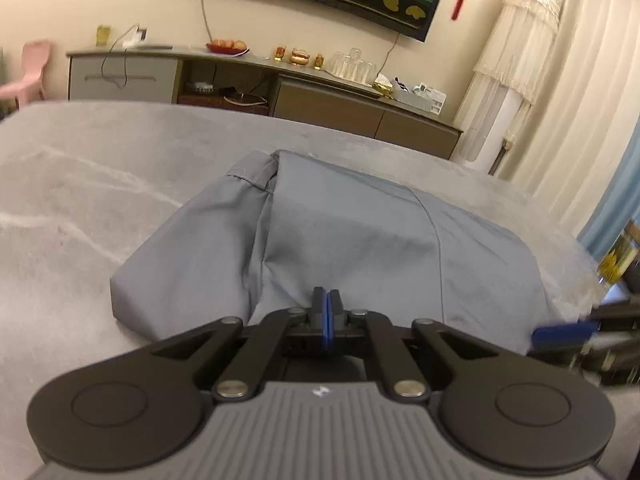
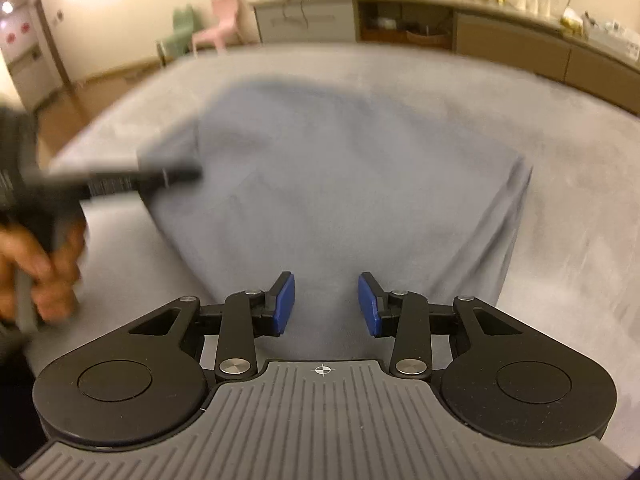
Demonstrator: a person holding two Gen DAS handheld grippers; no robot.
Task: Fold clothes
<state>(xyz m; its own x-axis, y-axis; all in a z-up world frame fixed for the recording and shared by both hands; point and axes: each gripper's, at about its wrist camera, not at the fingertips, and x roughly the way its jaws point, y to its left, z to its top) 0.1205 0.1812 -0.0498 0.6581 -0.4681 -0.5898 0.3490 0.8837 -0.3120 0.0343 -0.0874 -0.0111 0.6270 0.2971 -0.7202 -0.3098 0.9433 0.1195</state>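
A blue-grey garment (image 1: 360,232) lies folded on a grey cloth-covered surface (image 1: 80,200), with a hemmed cuff or sleeve end at its far left corner. My left gripper (image 1: 327,300) hovers at the garment's near edge, its blue pads shut together with no cloth visible between them. In the right wrist view the same garment (image 2: 340,180) lies ahead. My right gripper (image 2: 327,302) is open over its near edge with nothing between the pads. The left gripper (image 2: 180,174) shows as a blur at the garment's left side, held by a hand (image 2: 36,264).
A long sideboard (image 1: 320,92) with glasses, fruit and small items runs along the far wall under a dark screen. A pink chair (image 2: 216,28) and a green chair (image 2: 182,32) stand beyond the surface. A white covered column (image 1: 516,60) and curtains are at the right.
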